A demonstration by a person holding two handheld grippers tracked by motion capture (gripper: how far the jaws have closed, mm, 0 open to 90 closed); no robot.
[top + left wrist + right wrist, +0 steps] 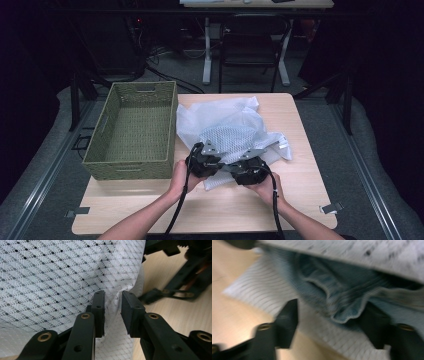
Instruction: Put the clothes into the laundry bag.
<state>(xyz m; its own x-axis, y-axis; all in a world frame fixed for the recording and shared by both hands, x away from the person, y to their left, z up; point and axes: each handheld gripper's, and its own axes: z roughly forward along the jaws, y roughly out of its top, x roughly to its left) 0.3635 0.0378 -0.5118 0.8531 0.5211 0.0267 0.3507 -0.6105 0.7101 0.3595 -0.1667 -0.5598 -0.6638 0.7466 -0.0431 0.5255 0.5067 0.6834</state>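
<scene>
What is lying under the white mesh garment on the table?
Under the white mesh garment the light wooden table shows around its edges. In the right gripper view a blue ribbed fabric lies beneath a white layer. Anything else under it is covered.

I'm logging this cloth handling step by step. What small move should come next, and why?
Probably close the left gripper: its jaws stand apart around a pinched fold of the white mesh fabric, not yet clamped. The right gripper stands open by the fabric's edge.
</scene>
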